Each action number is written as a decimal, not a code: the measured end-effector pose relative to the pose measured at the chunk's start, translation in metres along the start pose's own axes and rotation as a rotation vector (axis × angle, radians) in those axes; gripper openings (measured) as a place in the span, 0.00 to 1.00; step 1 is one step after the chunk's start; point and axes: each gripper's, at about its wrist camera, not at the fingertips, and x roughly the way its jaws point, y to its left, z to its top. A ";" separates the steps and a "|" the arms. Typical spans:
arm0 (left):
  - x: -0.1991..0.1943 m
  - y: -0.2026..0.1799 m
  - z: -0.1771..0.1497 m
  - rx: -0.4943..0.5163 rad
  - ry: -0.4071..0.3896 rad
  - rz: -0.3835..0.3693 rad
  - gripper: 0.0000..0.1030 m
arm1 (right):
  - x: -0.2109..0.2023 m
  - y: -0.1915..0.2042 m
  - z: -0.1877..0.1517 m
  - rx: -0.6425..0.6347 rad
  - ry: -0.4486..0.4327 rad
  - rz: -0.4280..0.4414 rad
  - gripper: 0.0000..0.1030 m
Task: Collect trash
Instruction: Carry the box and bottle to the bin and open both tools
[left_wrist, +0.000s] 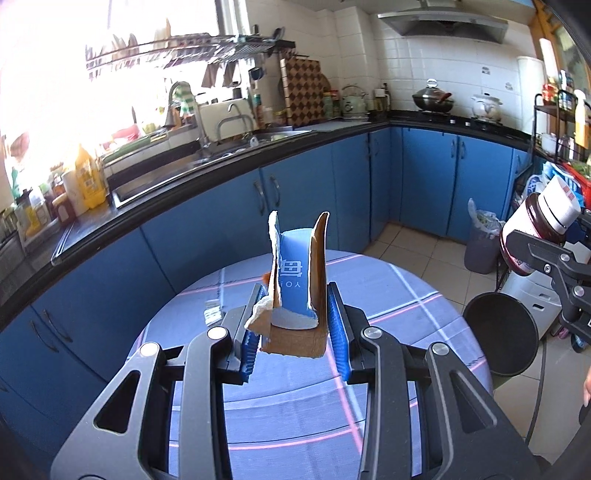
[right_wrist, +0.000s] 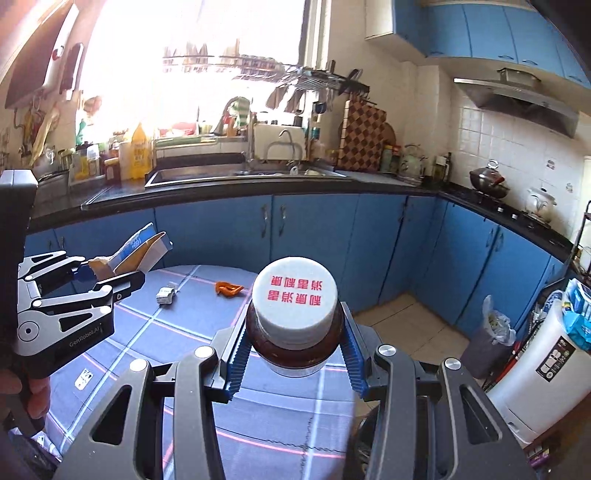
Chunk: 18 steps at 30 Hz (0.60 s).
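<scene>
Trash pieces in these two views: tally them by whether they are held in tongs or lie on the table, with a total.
Held in tongs: 2, the torn blue carton in the left tongs and the brown bottle in the right tongs.
Lying on the table: 2, the orange scrap and the small crumpled wrapper.
Total: 4
</scene>
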 end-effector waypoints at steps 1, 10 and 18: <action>-0.001 -0.004 0.001 0.006 -0.001 -0.002 0.33 | -0.003 -0.005 -0.001 0.005 -0.004 -0.008 0.42; 0.001 -0.051 0.015 0.070 -0.010 -0.048 0.33 | -0.015 -0.048 -0.016 0.041 -0.002 -0.080 0.42; 0.018 -0.105 0.024 0.134 0.007 -0.107 0.33 | -0.014 -0.093 -0.037 0.069 0.036 -0.161 0.42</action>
